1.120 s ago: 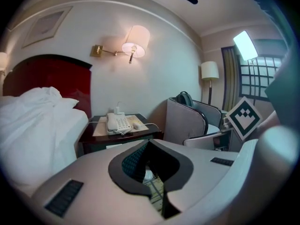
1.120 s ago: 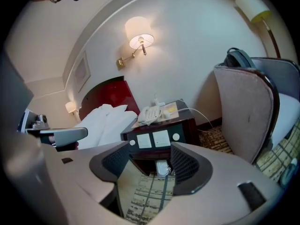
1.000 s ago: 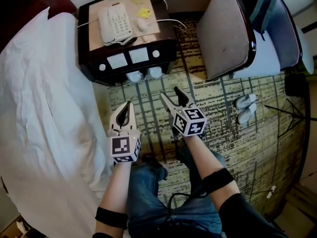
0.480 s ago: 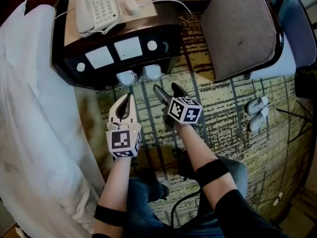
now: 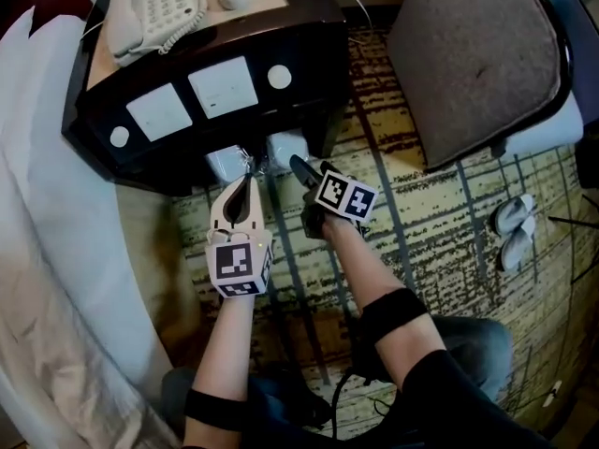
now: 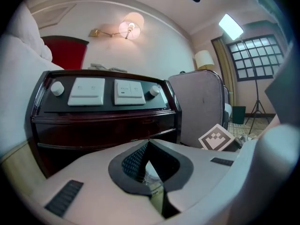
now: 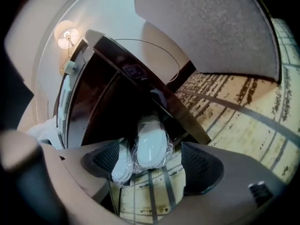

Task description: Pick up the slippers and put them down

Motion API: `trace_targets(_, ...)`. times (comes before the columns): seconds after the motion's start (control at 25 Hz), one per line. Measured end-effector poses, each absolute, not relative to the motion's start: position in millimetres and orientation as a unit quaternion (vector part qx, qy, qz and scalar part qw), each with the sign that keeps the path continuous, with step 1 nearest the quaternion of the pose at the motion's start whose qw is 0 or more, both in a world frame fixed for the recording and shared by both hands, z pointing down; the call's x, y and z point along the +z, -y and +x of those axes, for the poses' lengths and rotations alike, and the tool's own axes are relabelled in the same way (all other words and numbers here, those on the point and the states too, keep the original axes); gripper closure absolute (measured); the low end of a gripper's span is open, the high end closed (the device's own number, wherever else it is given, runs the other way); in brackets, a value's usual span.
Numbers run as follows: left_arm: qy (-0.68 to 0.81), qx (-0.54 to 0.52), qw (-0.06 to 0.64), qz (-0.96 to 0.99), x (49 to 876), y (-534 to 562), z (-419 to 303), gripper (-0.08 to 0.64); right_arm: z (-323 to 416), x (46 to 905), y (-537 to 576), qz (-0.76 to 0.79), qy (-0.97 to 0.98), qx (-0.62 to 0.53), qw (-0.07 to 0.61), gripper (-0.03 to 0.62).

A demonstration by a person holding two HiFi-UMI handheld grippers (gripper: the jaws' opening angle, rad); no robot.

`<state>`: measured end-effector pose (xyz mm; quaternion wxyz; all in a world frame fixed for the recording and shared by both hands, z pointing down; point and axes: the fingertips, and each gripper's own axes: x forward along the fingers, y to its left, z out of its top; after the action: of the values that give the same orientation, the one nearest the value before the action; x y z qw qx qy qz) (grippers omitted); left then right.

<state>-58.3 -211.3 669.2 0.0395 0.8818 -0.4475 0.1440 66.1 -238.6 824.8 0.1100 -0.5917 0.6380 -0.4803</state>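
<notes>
- Slippers point(image 7: 146, 146), a plastic-wrapped white pair, lie on the carpet point(image 5: 440, 241) under the nightstand point(image 5: 89, 120), their ends poking out at its foot.
- Right gripper point(image 5: 312, 168): its jaws have just been opening and now stand spread wide. The pair's near ends sit framed between the pads, nothing pinched.
- Left gripper point(image 5: 245, 181): jaws pressed together, empty, tip just in front of the nightstand's base.
- Since a second ago, both grippers have dropped in close to the nightstand's base.
</notes>
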Motion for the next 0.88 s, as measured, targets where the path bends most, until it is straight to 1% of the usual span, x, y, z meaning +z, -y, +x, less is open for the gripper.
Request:
trace_targets(0.24,0.437,0.141,0.035,0.887,683,210,-57,0.560,62,859,242,-0.556,-0.595,-0.548,0.190,0.146)
trace_targets(0.48,0.453,0.135,0.036,0.881,695,215,-72,0.560,55,873,255,-0.527,-0.583,-0.578,0.219,0.146)
trace_targets(0.68,0.451,0.125,0.033,0.883,689,219,-67,0.560,57,881,263,-0.515,-0.578,-0.590,0.230,0.201)
trace_targets(0.8,0.450,0.120,0.036,0.884,687,220,-66,0.560,56,880,267,-0.507,-0.581,-0.591,0.238,0.223)
trace_targets(0.88,0.450,0.119,0.040,0.884,690,220,-67,0.560,55,881,269,-0.502,-0.583,-0.593,0.239,0.269)
